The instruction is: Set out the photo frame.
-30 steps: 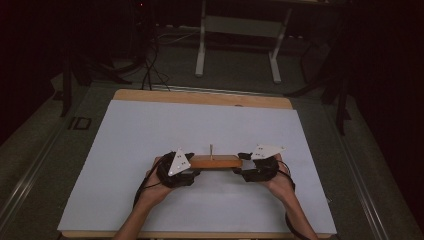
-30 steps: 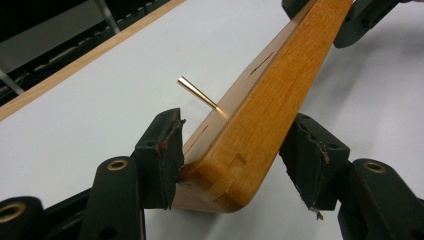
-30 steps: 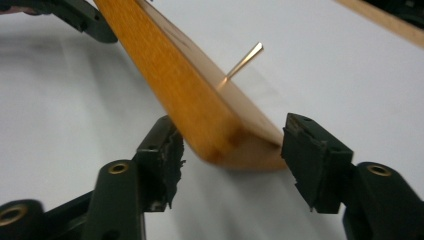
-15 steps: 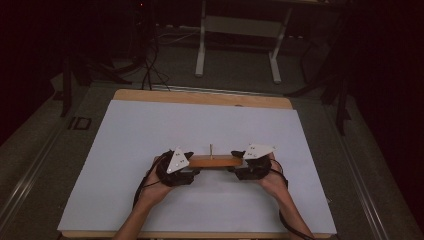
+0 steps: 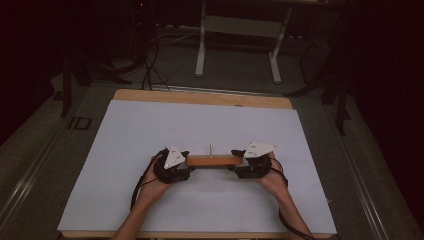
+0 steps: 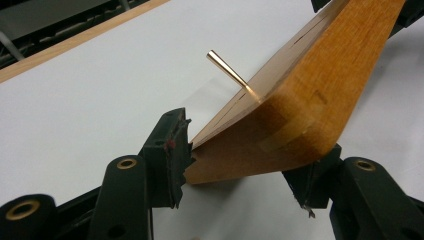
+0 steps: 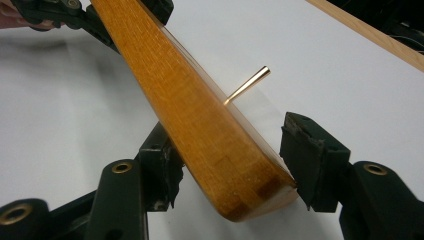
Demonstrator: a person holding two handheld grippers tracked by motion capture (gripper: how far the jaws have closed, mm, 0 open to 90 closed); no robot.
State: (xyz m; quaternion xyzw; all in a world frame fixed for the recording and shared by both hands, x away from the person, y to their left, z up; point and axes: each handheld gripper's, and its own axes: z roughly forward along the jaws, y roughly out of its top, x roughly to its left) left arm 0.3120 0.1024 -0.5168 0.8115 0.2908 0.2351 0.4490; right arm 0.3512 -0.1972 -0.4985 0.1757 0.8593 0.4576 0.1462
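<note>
While resting near the front middle of the white sheet (image 5: 130,150), with bare room leftward: left gripper (image 5: 176,166) clamped on wooden block (image 5: 214,161) end, just closing; brass pin (image 5: 211,149) upright; right gripper (image 5: 248,166) gripping opposite end, closing, clear of the sheet's right edge.
</note>
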